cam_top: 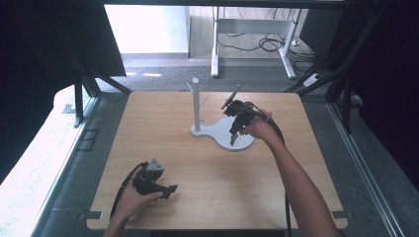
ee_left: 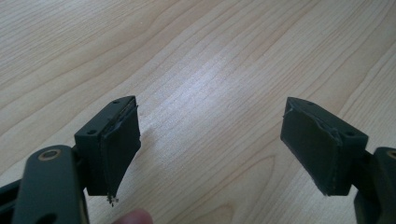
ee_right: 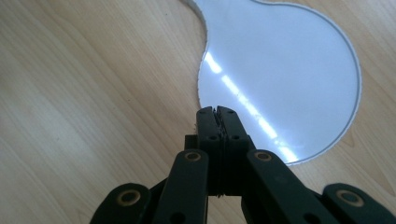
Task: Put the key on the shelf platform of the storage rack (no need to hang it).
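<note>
The table (cam_top: 217,192) looks like light wood or a wood-look laminate, smooth with a soft satin sheen and clear grain lines, and the white stand (cam_top: 225,133) on it seems to be plastic or painted metal, its flat base (ee_right: 280,70) smooth and glossy enough to throw bright streaks of light back. Both the left gripper (ee_left: 210,140) and the right gripper (ee_right: 217,114) are matt black, plastic by the look of it, with brassy metal rivets at the joints and dull rubbery pads (ee_left: 123,149) that are rough and frayed along the edges. The floor (cam_top: 163,79) around the table is grey and looks like coarse carpet.
</note>
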